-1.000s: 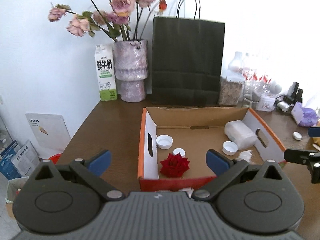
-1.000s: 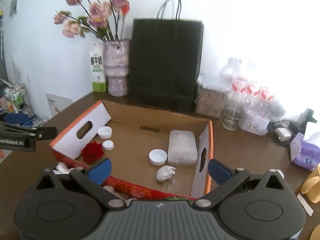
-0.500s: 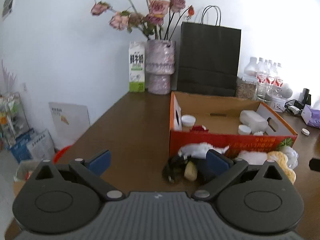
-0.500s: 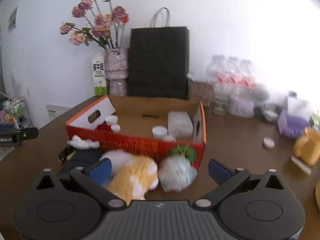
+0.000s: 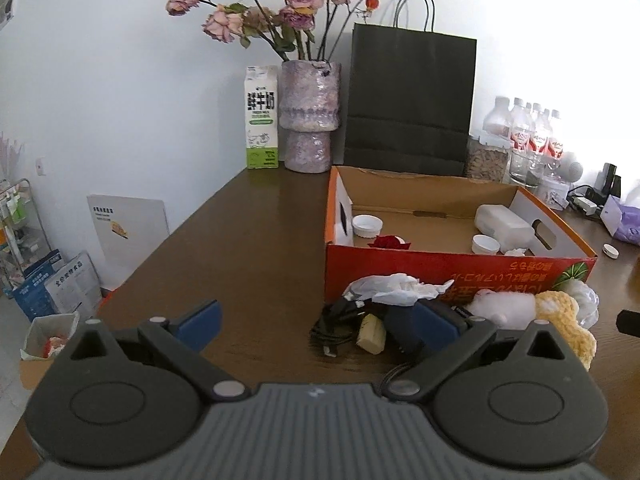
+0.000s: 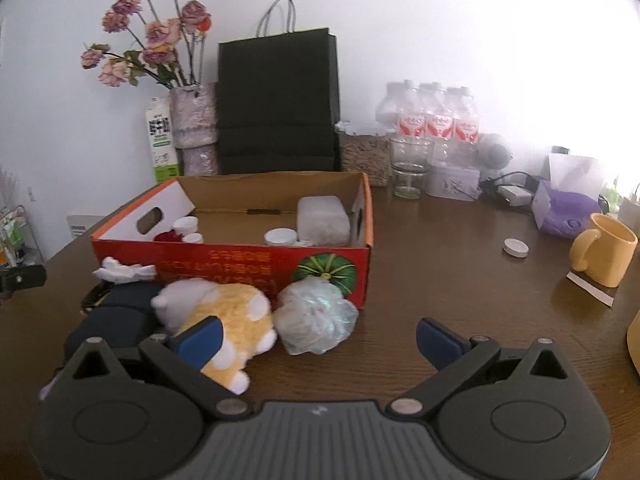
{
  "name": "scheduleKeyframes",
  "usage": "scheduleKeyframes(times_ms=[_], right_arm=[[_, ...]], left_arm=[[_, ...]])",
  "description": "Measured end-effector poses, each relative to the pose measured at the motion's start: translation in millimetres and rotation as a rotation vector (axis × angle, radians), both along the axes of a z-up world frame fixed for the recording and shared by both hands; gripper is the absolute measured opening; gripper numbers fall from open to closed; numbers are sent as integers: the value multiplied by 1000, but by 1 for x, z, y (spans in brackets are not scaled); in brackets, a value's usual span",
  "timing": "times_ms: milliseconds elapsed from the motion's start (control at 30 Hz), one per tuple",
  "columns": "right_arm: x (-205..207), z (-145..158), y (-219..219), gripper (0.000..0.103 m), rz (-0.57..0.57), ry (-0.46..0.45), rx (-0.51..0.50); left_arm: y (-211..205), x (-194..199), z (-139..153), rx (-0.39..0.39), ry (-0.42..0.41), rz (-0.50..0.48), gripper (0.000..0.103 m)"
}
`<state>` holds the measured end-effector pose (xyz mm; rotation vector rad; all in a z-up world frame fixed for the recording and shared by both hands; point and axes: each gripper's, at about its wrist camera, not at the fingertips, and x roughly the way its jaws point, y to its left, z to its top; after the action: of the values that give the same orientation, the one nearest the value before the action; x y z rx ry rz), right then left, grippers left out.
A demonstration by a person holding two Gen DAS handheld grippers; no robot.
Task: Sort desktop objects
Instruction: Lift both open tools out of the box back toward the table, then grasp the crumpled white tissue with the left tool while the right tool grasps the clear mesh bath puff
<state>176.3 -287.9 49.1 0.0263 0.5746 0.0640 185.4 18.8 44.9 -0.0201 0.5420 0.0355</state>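
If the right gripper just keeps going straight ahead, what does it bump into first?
Probably the pale bath pouf, lying just ahead between the open fingers of the right gripper, with the red box right behind it. The plush toy sits a little left. Depth is hard to judge.

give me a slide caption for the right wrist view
Open right gripper low over the table, facing a plush toy and a crumpled plastic bag in front of the cardboard box.
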Motion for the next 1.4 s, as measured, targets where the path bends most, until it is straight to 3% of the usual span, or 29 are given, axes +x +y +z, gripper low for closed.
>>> scheduleKeyframes(times_ms=[300, 733, 833, 933, 1067, 1233, 1400], right_arm=[[38, -17, -15, 103, -24, 52, -4], [72, -33, -10, 95, 62, 98, -1], [77, -36, -8, 82, 86, 109, 2], [80, -40, -8, 73, 109, 126, 27], [80, -42, -7, 63, 121, 137, 36], [78, -43, -6, 56, 132, 138, 44], [74, -42, -4, 50, 133, 135, 46]], left_arm=[[-24, 35, -7, 31, 28, -42, 103], [-44, 74, -24, 37, 71, -83, 103], [-46, 82, -27, 35, 88, -97, 101], [-47, 86, -30, 22, 105, -115, 87], [-47, 88, -35, 15, 122, -123, 77], [-47, 88, -35, -12, 128, -141, 43], [-48, 82, -32, -18, 112, -150, 25]])
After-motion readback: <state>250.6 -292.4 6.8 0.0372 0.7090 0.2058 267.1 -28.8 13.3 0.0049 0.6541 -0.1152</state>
